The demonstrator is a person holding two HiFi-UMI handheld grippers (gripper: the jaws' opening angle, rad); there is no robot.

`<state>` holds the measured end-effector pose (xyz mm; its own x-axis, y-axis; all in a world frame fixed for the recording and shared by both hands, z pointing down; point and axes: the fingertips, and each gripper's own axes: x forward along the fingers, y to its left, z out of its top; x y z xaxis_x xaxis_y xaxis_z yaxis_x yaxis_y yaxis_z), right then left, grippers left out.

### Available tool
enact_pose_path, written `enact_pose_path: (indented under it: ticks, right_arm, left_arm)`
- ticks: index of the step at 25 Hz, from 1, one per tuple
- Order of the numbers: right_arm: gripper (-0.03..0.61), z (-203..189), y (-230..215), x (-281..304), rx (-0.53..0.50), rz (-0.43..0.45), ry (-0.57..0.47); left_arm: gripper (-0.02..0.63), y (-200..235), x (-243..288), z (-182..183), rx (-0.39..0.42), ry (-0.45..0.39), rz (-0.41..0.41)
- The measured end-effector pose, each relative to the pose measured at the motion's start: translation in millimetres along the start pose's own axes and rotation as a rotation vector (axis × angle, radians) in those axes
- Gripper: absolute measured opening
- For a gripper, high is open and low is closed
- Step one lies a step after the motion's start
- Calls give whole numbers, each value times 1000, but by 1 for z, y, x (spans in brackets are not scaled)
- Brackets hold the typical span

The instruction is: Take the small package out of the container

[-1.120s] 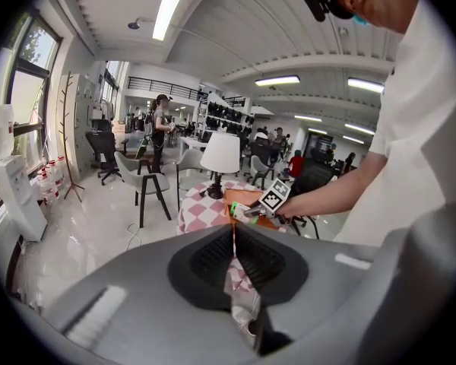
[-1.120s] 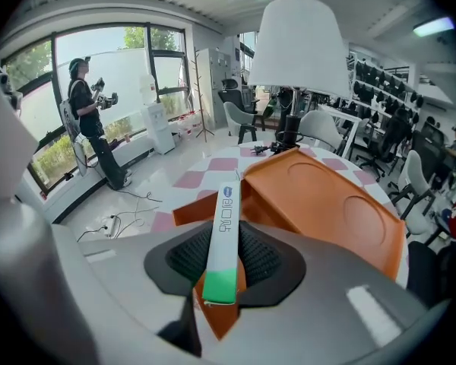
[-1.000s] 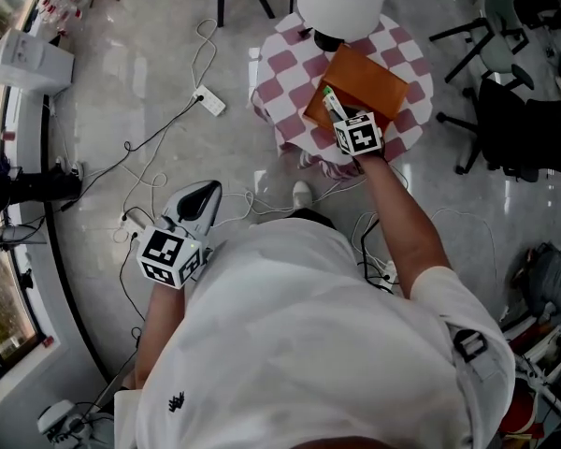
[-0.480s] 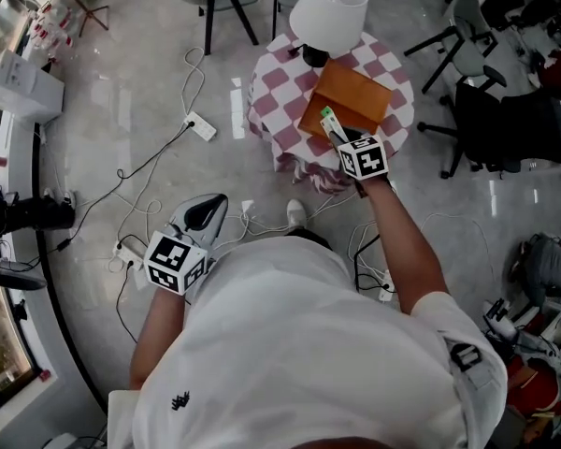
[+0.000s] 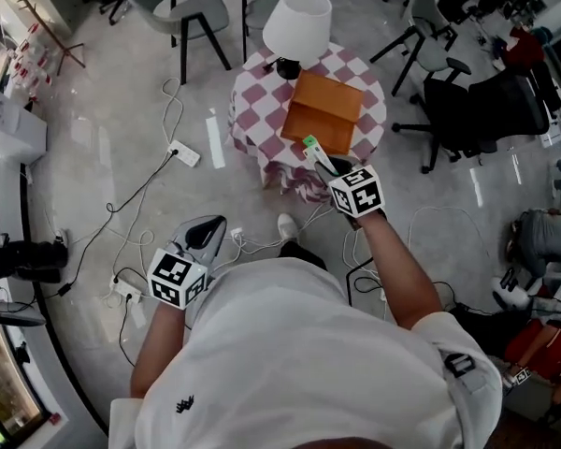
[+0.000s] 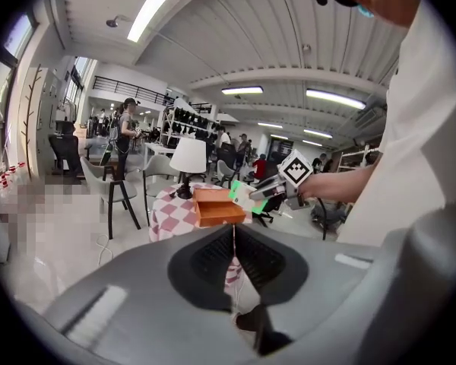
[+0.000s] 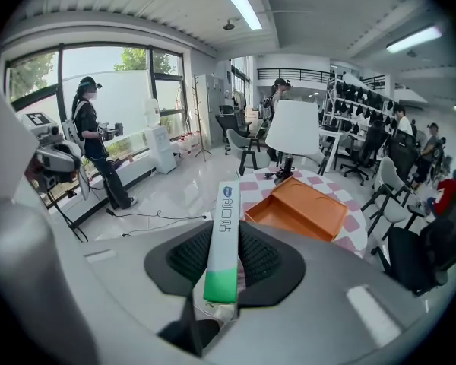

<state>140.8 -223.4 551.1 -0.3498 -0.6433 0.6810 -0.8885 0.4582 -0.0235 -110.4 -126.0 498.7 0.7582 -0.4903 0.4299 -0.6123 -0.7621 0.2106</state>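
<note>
Overhead, in the head view, the small package (image 5: 311, 148) is a slim, flat white stick with a green end. It is out of the container (image 5: 323, 112), an open orange box on the round checked surface (image 5: 252, 101) next to a white lamp (image 5: 297, 22). The right gripper (image 5: 320, 157) holds the package in the air above the near edge of the surface, just beside the container's near rim. The left gripper (image 5: 208, 224) is well apart from it, over the floor.

In the left gripper view, the left gripper (image 6: 233, 253) has its jaws together along a thin seam, with nothing between them. Beyond them, the container (image 6: 216, 206) sits on the surface, and the right gripper (image 6: 260, 192) holds the small package (image 6: 245, 196) beside it.

In the right gripper view, the right gripper (image 7: 229, 258) is clamped on the small package (image 7: 226, 226), with one pad against each flat side. The green end lies between the pads and the white length projects forward. The white part carries a round blue mark near the tip and a row of blue characters, too small to read. The container (image 7: 300, 207) lies beyond and to the right, its inside bare.
</note>
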Motion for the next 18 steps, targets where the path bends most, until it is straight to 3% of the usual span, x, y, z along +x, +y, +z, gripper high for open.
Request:
enact_pose_path:
  ticks: [9, 18]
  right_arm:
    - [92, -17, 62, -63, 14, 28, -26]
    - [92, -36, 105, -105, 5, 50, -46]
  left_arm:
    - [60, -29, -9, -25, 22, 26, -96]
    - [60, -56, -14, -41, 43, 43, -139]
